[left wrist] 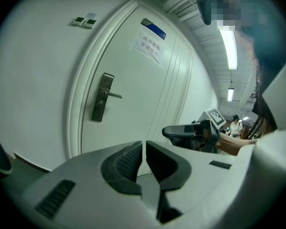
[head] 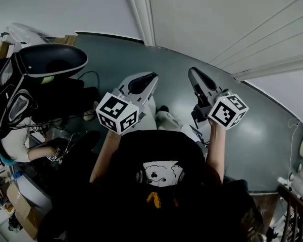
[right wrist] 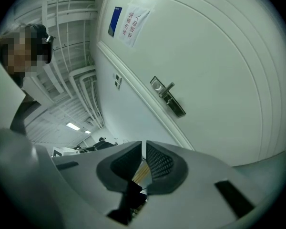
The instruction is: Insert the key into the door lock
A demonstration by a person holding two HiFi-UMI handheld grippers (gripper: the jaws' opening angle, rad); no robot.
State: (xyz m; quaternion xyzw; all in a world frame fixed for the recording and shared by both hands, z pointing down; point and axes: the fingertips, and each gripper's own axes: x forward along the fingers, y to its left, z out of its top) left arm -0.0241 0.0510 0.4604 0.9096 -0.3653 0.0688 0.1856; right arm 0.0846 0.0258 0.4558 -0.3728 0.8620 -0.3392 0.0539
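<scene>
From the head view, the person stands on a grey-green floor [head: 116,54] facing a white door [head: 217,19]. Both arms are stretched forward. The left gripper [head: 150,78] and the right gripper [head: 193,73] are held side by side, a little apart, and both point toward the foot of the door. Each one carries its marker cube at the rear. Neither gripper touches the door. Dark equipment and cables are heaped at the person's left.

In the left gripper view, the two dark ribbed pads [left wrist: 128,163] are pressed together with nothing between them. Beyond them the door stands closed. Its lock [left wrist: 101,98] is a dark metal plate near the left edge of the door, with a lever handle [left wrist: 115,95] sticking out to the right. A paper notice [left wrist: 148,46] hangs higher up under a blue label (the print is too small to read). Two small switches [left wrist: 84,20] sit on the wall to the left of the frame. The right gripper shows at the right of this view, level with the left one.

In the right gripper view, the pads are clamped on the key [right wrist: 141,171]. It is a thin brass-coloured piece pinched between them, set back from the tips. The lock plate appears tilted in this view, up and ahead of the jaws, and is well apart from the key.
</scene>
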